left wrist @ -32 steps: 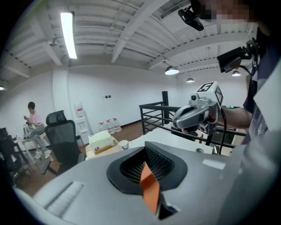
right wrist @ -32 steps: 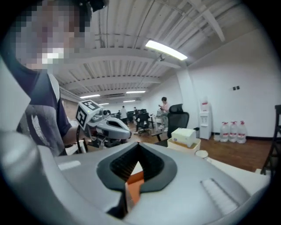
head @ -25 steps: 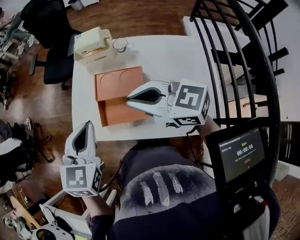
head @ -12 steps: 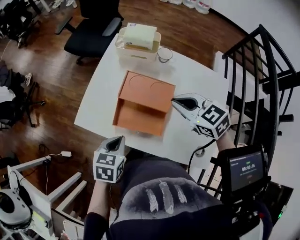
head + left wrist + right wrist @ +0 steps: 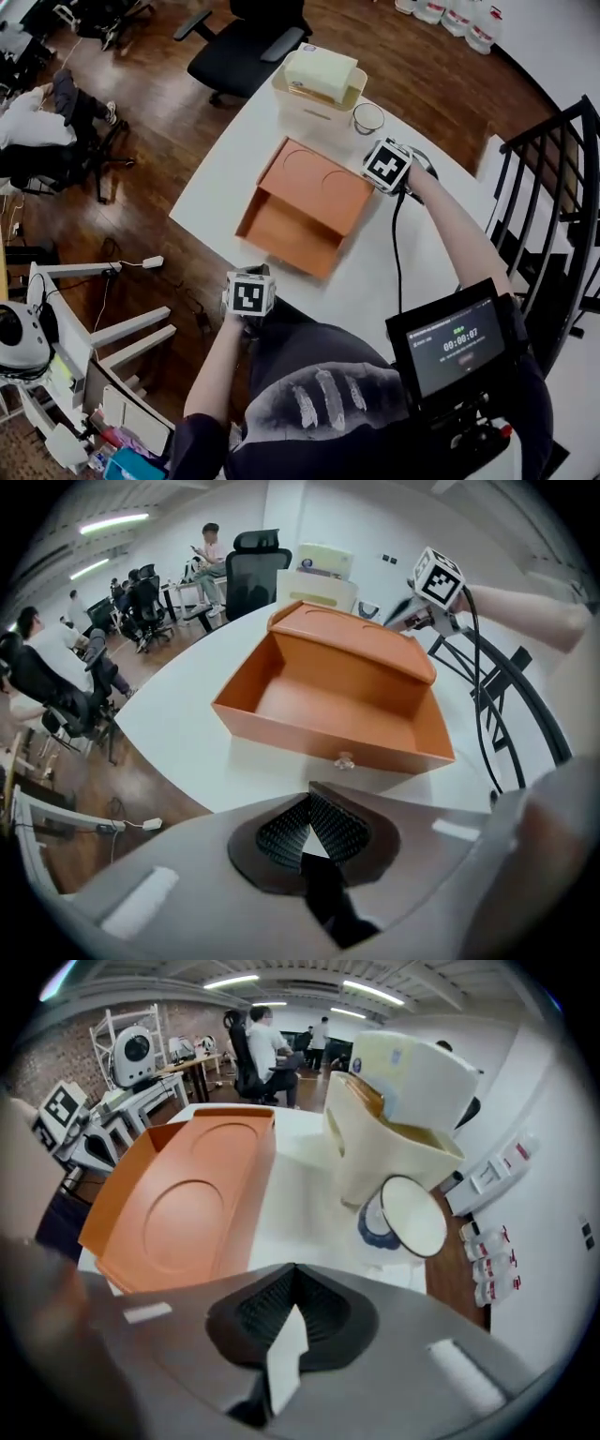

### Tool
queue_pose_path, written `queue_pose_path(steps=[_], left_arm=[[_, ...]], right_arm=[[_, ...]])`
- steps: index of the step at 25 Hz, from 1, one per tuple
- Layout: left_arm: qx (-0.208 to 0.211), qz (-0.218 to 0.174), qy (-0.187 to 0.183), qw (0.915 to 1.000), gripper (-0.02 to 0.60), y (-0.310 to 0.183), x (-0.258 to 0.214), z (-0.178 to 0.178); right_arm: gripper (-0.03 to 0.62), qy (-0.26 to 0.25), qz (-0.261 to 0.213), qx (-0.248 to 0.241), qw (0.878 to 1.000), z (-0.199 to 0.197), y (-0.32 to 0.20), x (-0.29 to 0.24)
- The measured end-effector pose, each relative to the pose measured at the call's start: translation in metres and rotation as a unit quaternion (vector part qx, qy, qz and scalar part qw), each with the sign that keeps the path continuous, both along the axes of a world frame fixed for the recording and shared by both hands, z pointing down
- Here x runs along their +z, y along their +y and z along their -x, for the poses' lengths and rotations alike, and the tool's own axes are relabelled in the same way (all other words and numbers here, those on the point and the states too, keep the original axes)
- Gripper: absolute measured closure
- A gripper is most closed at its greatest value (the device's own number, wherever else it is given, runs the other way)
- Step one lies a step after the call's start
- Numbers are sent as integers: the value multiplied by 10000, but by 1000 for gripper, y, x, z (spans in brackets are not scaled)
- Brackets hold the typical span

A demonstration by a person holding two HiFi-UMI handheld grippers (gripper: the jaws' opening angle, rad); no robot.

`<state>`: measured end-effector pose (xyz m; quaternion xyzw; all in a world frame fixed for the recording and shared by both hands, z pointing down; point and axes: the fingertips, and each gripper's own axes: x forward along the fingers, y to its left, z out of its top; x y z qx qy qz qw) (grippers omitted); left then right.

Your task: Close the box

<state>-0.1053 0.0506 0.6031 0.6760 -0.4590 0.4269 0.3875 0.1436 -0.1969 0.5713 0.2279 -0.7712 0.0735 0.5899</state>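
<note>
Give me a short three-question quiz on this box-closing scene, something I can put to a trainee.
1. True or false: the lid of the orange box is already shut.
2. Which stands nearest the right hand-held gripper? A) cup B) office chair C) water bottles
3. Fill in: the jaws of the left hand-held gripper are ____ and hold nothing.
Key: 1 false; 2 A; 3 shut.
</note>
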Motion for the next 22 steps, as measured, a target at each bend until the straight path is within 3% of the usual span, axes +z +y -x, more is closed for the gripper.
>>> queue_pose_path(steps=[3, 9, 13, 16, 19, 22], left_arm=[[203, 107, -218, 9995, 566, -9, 11, -2], [233, 250, -303, 9990, 566, -26, 25, 1], [345, 438, -89, 9984, 566, -30, 31, -3], [298, 355, -135, 9988, 566, -41, 26, 2], [582, 572, -28, 9967, 566, -43, 36, -4], [577, 725, 39, 9957, 566, -44, 35, 2]], right_arm=[[589, -93, 190, -147, 9997, 13, -12, 14], [589, -116, 522, -437, 9976, 31, -25, 36], [589, -151, 695, -770, 9945, 42, -26, 45], [589, -232, 823, -890, 9923, 51, -29, 50], [589, -194, 893, -1018, 9906, 60, -30, 56], [589, -109, 965, -1166, 9884, 65, -31, 58]])
